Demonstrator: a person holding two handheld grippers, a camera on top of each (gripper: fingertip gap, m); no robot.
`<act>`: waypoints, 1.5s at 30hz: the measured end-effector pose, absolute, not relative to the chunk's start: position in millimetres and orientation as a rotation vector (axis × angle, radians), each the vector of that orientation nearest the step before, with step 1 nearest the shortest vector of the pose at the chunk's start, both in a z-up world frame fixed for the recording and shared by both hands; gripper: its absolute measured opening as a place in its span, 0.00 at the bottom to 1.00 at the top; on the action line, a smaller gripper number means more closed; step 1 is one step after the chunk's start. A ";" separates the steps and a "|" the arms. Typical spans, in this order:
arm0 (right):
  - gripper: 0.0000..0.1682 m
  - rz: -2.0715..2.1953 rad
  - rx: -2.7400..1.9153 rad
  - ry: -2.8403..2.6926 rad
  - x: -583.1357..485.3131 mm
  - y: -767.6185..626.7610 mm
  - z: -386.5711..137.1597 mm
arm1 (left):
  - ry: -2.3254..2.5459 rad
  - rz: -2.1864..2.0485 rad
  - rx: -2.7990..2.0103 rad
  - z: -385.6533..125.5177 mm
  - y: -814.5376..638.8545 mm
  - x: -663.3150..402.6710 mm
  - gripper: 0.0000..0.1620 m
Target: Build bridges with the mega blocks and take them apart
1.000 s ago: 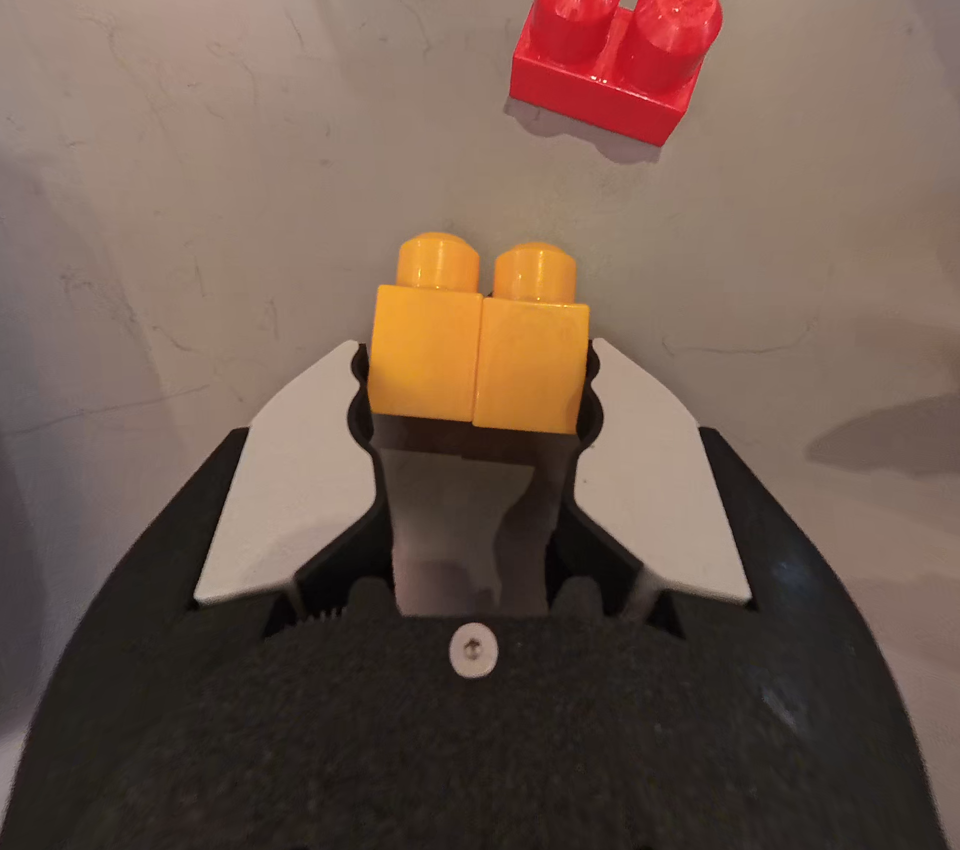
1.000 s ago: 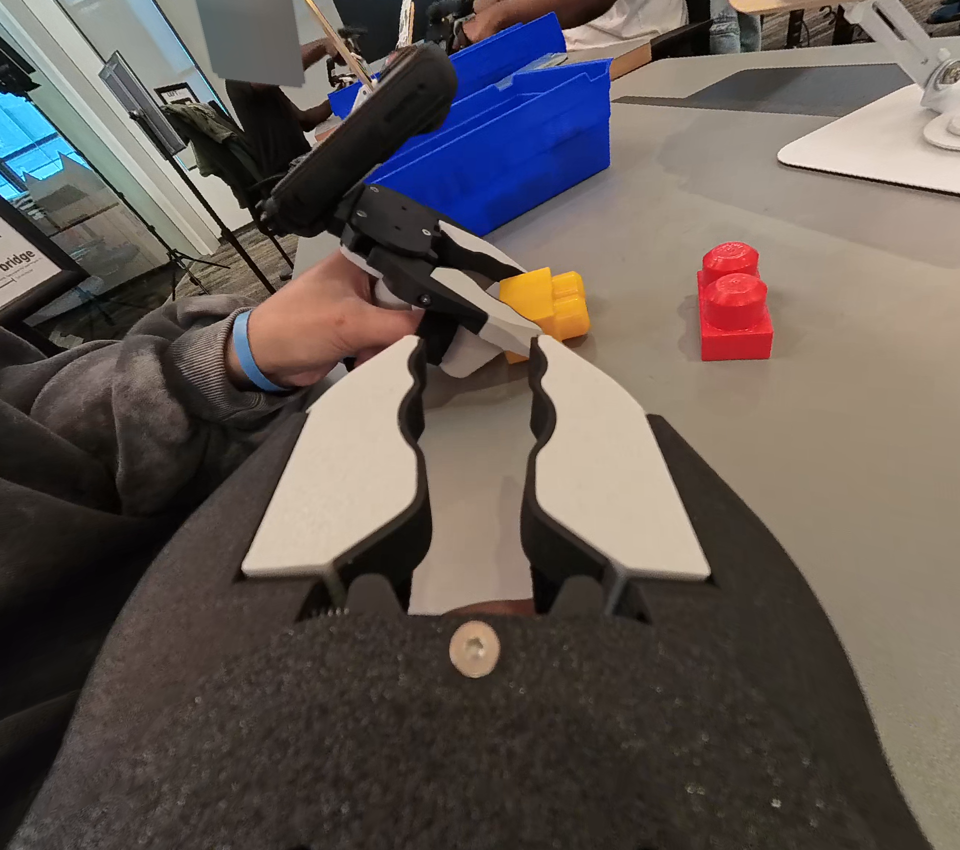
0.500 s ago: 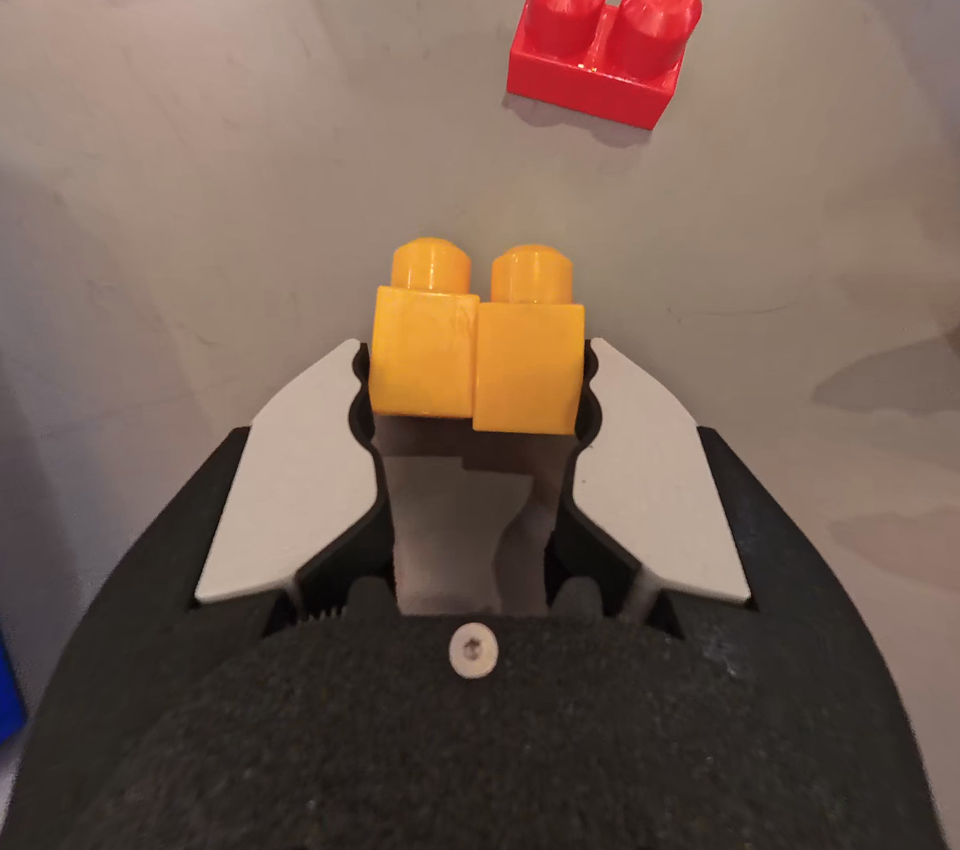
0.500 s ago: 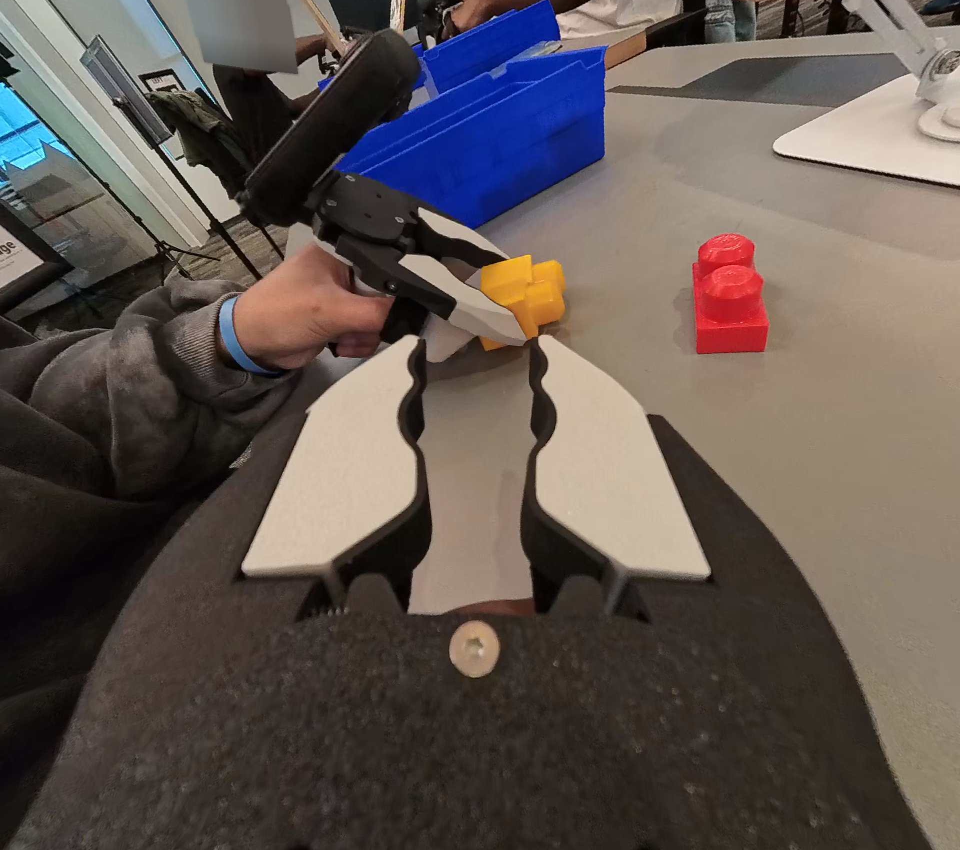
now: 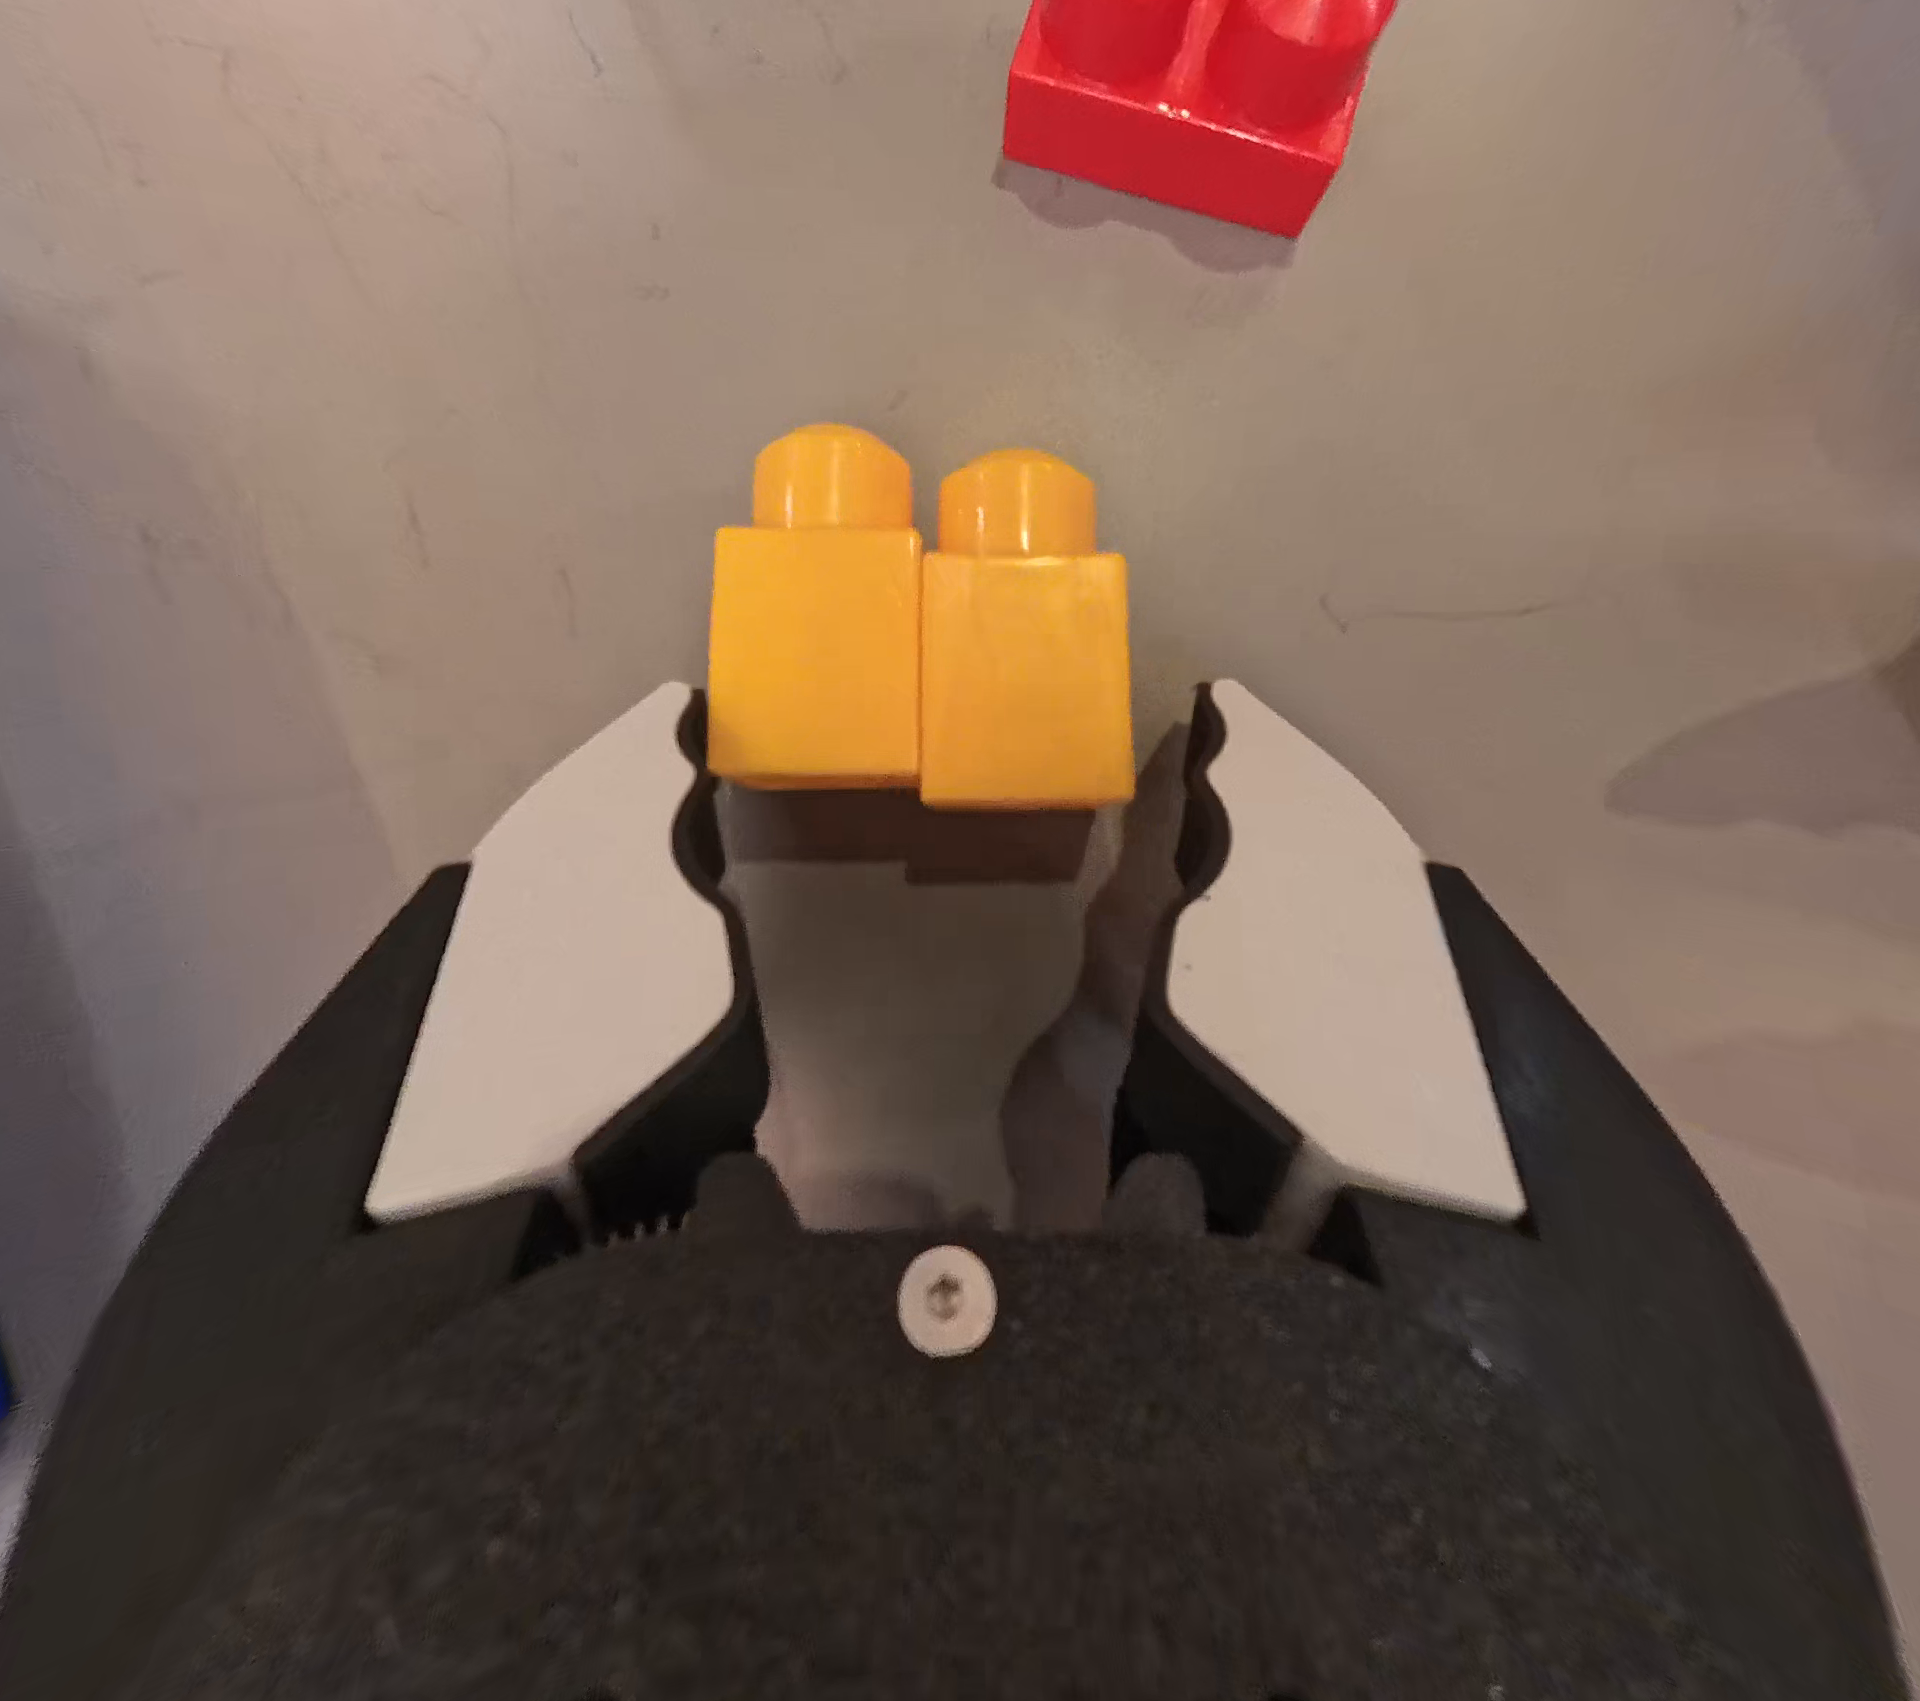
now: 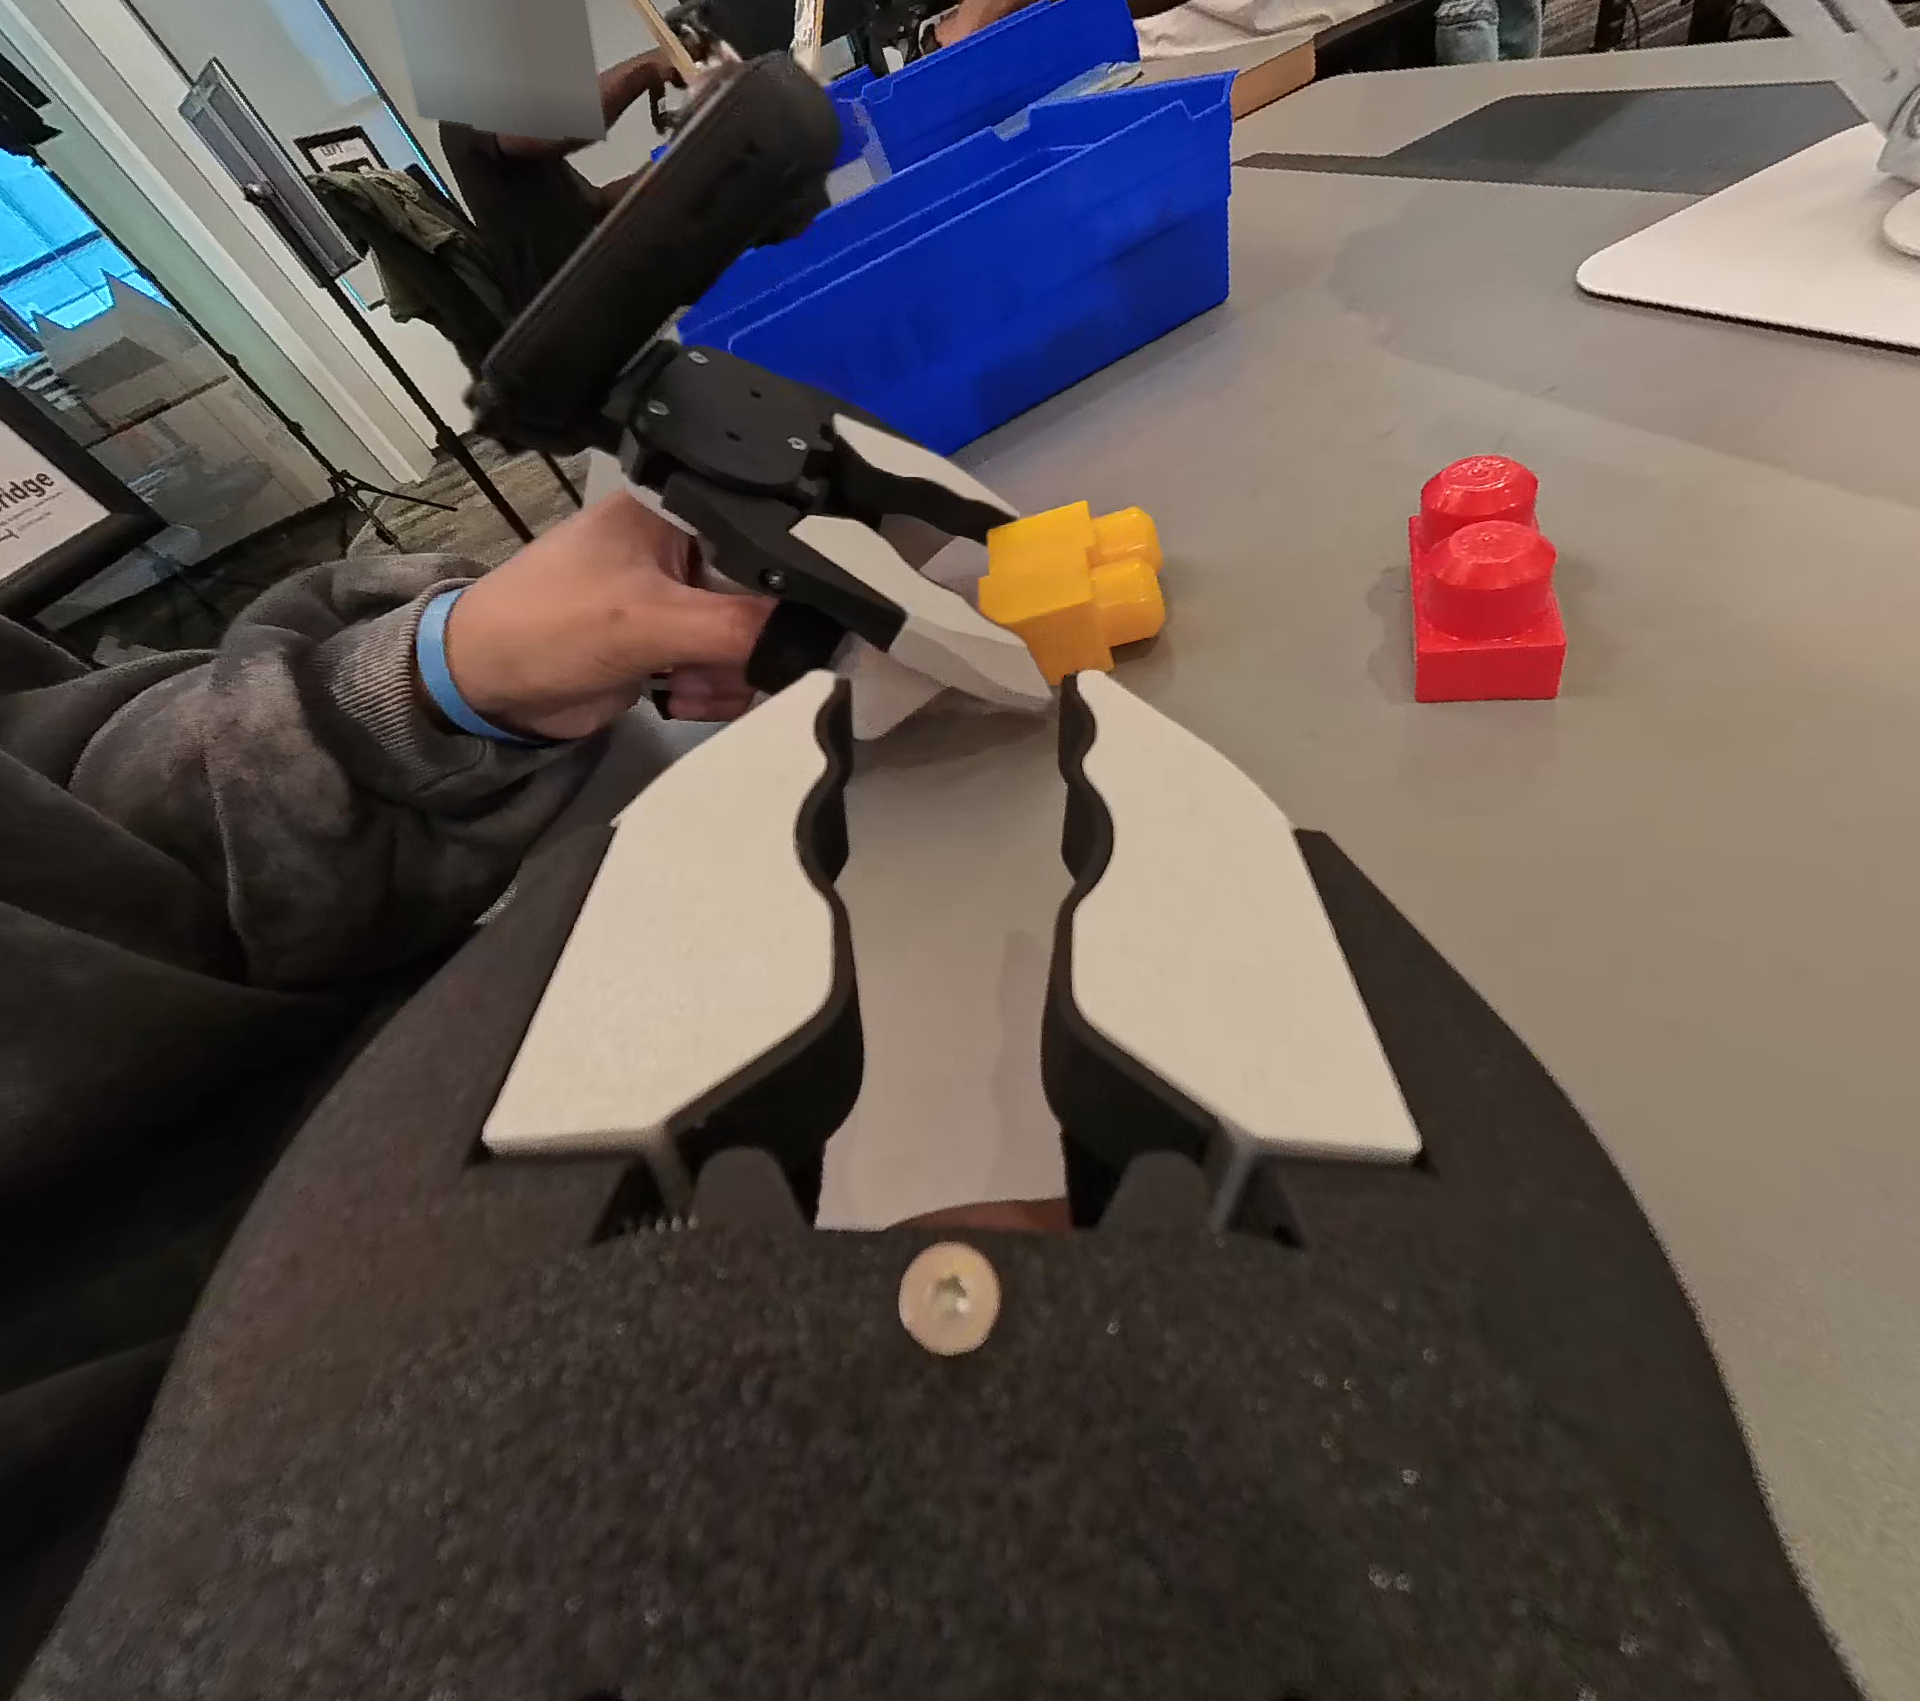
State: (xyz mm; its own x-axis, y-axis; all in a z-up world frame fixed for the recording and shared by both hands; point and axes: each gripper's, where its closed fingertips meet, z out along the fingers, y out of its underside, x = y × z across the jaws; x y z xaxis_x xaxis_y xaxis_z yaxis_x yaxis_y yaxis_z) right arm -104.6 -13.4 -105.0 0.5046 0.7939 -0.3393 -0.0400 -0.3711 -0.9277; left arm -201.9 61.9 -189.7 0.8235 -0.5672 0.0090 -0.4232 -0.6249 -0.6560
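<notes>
Left gripper [image 5: 940,716]: fingers spread, a visible gap betw. the right finger [image 5: 1320,924] and the yellow blocks [image 5: 920,664]; the left finger tip sits at or against the blocks' left edge, contact not certain. Nothing clamped. In the right wrist view this gripper [image 6: 1023,612] is held by a hand [image 6: 613,623] in a grey sleeve w/ a blue wristband, tips pointing right at the yellow blocks [image 6: 1070,586].

Yellow blocks: two single-stud pieces side by side, touching, studs pointing away from the left gripper. In the right wrist view they lie on their sides, studs toward the right; whether they rest on the grey table [image 6: 1558,976] or hang just above it cannot be told.

Red block [image 5: 1195,62]: two studs, upright on the table, far and to the right of the yellow pair in the left wrist view, well apart. Right wrist view shows it [image 6: 1486,602] standing alone to the right of the yellow pair.

Right gripper [image 6: 951,706]: fingers parted, empty, held near side of the scene, tips just short of the left gripper and the yellow pair.

Surroundings: blue bins [image 6: 987,280] at far left of table; white stand base [image 6: 1766,249] at far right; people seated beyond the bins
</notes>
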 end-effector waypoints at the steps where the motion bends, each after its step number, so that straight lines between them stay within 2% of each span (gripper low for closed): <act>1: 0.23 1.022 -1.726 -0.642 -104.8 -13.6 -104.7 | 0.724 -0.271 -2.334 -188.5 58.7 -204.7 0.53; 11: 0.23 1.025 -1.728 -0.650 -105.8 -14.6 -105.3 | 0.718 -0.208 -2.356 -192.8 65.0 -216.7 0.53; 21: 0.23 1.030 -1.735 -0.659 -107.3 -15.5 -106.7 | 0.720 -0.260 -2.366 -191.2 72.3 -203.9 0.64; 23: 0.23 1.034 -1.734 -0.655 -107.0 -15.4 -106.4 | 0.726 -0.256 -2.388 -196.0 72.9 -201.2 0.64; 26: 0.23 1.036 -1.733 -0.654 -106.9 -15.6 -106.1 | 0.735 -0.255 -2.375 -197.9 74.2 -200.2 0.51; 27: 0.23 1.036 -1.733 -0.655 -107.0 -15.7 -106.0 | 0.737 -0.256 -2.377 -197.9 74.5 -200.6 0.50; 39: 0.23 1.036 -1.739 -0.660 -107.9 -16.1 -107.1 | 0.784 -0.260 -2.381 -197.3 69.7 -203.4 0.50; 42: 0.23 1.035 -1.739 -0.661 -107.9 -16.2 -107.2 | 0.781 -0.268 -2.373 -192.2 68.0 -202.6 0.56; 45: 0.23 1.037 -1.739 -0.662 -108.1 -16.4 -107.3 | 0.802 -0.251 -2.371 -186.2 68.9 -202.0 0.58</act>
State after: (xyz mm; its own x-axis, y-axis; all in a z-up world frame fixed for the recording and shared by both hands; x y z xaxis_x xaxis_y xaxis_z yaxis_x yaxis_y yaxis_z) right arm -108.1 -16.4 -107.3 0.4894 0.8008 -0.3452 -0.0246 -0.3830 -0.9234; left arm -202.0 68.9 -186.2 0.7982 -0.6021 -0.0168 -0.4854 -0.6264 -0.6099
